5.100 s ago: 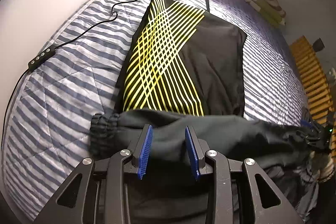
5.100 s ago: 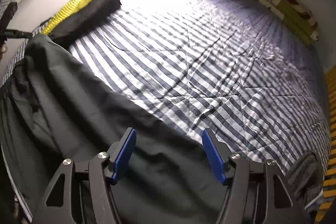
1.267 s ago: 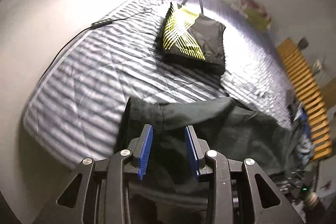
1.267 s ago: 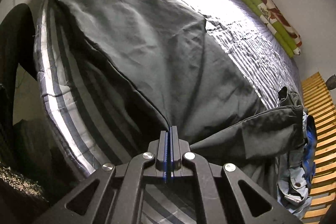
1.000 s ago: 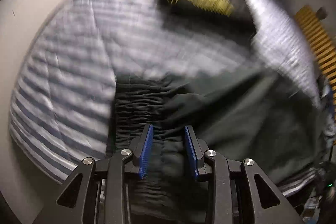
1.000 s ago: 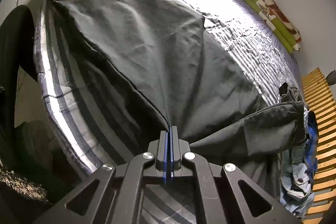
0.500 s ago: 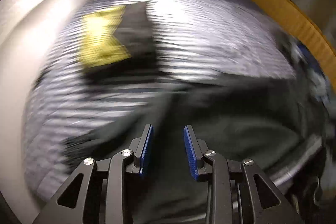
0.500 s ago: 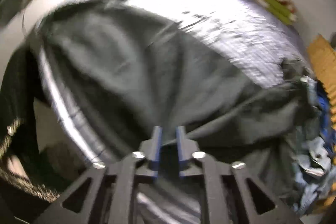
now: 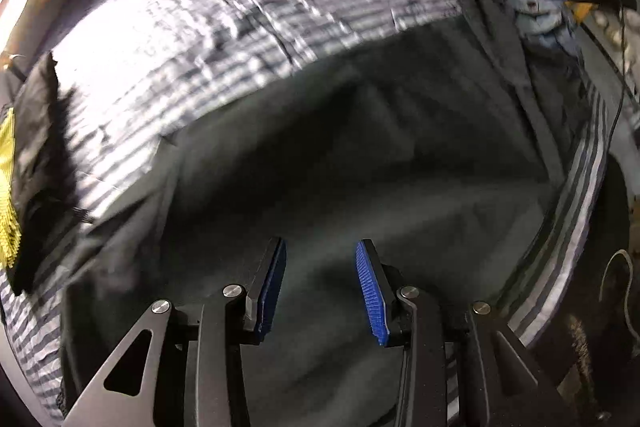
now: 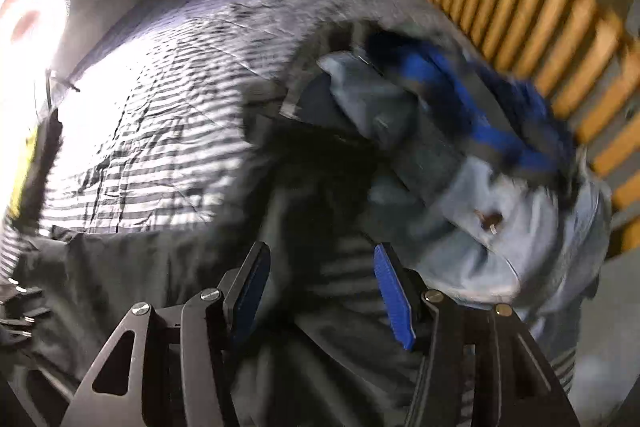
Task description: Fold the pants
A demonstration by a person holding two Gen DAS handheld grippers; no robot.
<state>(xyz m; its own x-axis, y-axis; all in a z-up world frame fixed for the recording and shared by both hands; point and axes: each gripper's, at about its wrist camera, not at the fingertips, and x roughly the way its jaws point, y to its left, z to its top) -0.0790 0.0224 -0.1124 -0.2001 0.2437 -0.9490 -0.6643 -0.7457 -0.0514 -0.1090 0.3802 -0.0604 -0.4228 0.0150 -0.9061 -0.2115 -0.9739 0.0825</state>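
While both point steeply down over the pants (image 9: 360,155), each tool's jaws are opening, empty.

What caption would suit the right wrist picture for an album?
Right gripper, its jaws opening with nothing clamped, above dark pants on a striped bedspread, beside a heap of blue clothes.

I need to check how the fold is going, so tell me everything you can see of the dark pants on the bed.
The dark pants are greyish-black, of thin, matte, woven-looking cloth. They lie spread and creased across the near part of the striped bedsheet, reaching its near edge. Towards the wooden slats they meet a pile of blue and pale clothes. Motion blur hides seams and waistband. The left gripper hangs over them, its jaws opening, nothing pinched between them.
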